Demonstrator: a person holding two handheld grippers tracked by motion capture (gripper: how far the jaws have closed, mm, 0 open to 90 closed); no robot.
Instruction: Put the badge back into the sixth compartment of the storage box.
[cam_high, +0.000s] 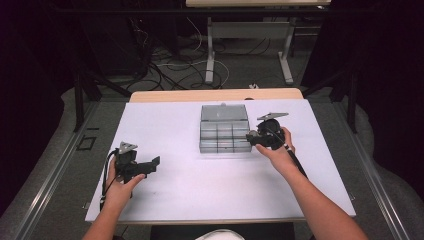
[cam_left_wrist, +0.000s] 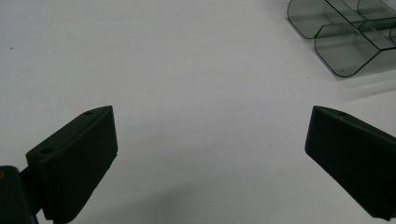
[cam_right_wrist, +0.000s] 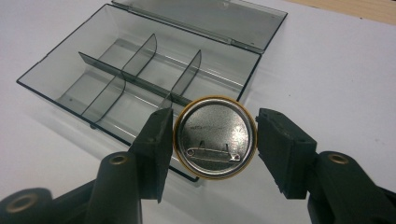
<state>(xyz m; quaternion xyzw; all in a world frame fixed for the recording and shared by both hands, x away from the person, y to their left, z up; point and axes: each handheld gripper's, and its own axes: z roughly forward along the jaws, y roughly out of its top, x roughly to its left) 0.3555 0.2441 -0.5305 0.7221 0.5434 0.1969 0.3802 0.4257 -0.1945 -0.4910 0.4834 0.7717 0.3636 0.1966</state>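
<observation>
A round metal pin badge (cam_right_wrist: 215, 137) shows its silver back and safety-pin clasp, and my right gripper (cam_right_wrist: 215, 128) is shut on its rim, one pad on each side. The badge hangs just above the near right corner of a clear smoky compartment box (cam_right_wrist: 93, 60), whose lid (cam_right_wrist: 210, 18) lies folded back. In the high view the right gripper (cam_high: 251, 137) sits at the right edge of the box (cam_high: 224, 129). My left gripper (cam_high: 152, 164) rests low at the left of the table, open, with nothing between its jaws (cam_left_wrist: 210, 140). The box's corner (cam_left_wrist: 345, 32) lies far ahead of it.
A white sheet (cam_high: 175, 190) covers the table, with a strip of wood (cam_high: 215, 95) at its far edge. The box's dividers split it into several empty compartments. Beyond the table are floor cables (cam_high: 165, 65) and a white table frame (cam_high: 210, 50).
</observation>
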